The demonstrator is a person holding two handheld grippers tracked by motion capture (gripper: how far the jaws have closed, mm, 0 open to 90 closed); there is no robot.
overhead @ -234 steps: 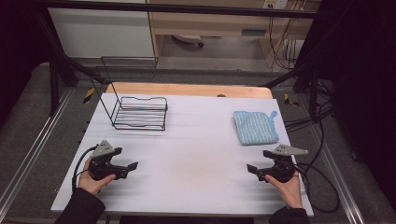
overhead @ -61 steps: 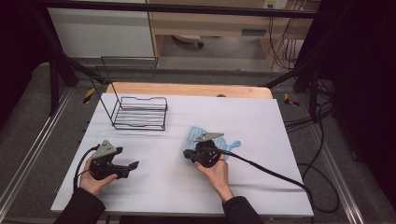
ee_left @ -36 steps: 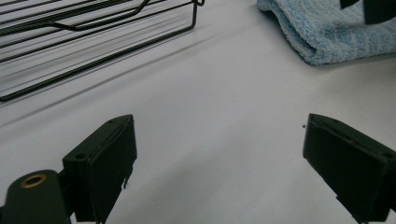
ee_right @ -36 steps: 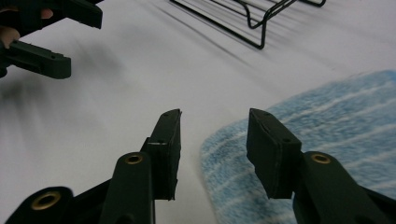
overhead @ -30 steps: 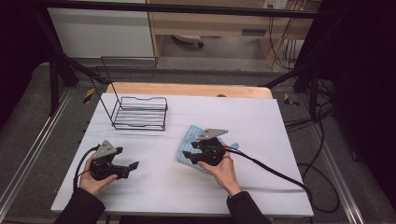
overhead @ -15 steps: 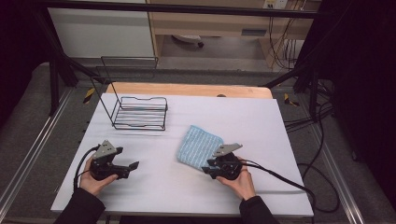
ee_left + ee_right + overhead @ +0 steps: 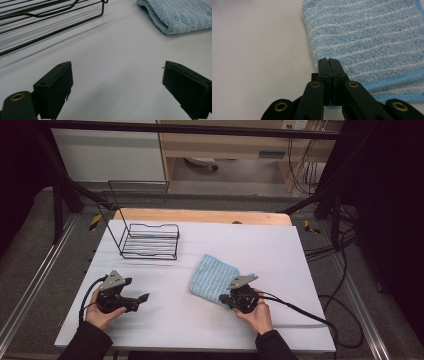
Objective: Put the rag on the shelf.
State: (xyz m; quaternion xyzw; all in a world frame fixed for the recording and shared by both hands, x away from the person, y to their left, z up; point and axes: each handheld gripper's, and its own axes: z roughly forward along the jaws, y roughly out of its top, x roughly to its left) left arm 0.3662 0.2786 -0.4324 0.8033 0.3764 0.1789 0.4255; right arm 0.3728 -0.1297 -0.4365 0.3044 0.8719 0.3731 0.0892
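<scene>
A blue striped towel (image 7: 215, 277) lies folded flat on the white table, a little right of centre. My right gripper (image 7: 223, 298) sits at its near right corner. In the right gripper view the jaws (image 7: 328, 60) have just been closing and now stand pressed together where the towel's (image 7: 367, 32) side edge and hem meet, with the corner running in between them. My left gripper (image 7: 142, 299) rests on the table at the near left, well apart from the towel. Its jaws (image 7: 117, 82) stand wide open with bare table between them, and the towel (image 7: 180, 15) is far ahead.
A black wire rack (image 7: 150, 240) stands at the back left of the white table (image 7: 280, 250); its wires (image 7: 37, 20) run ahead of the left gripper. A wooden strip edges the table's far side. Cables trail off the right side.
The right hand brought the towel from the back right to the centre, let it lie flat, then drew back to its near corner and lowered. Its jaws closed there. The left hand stayed still.
</scene>
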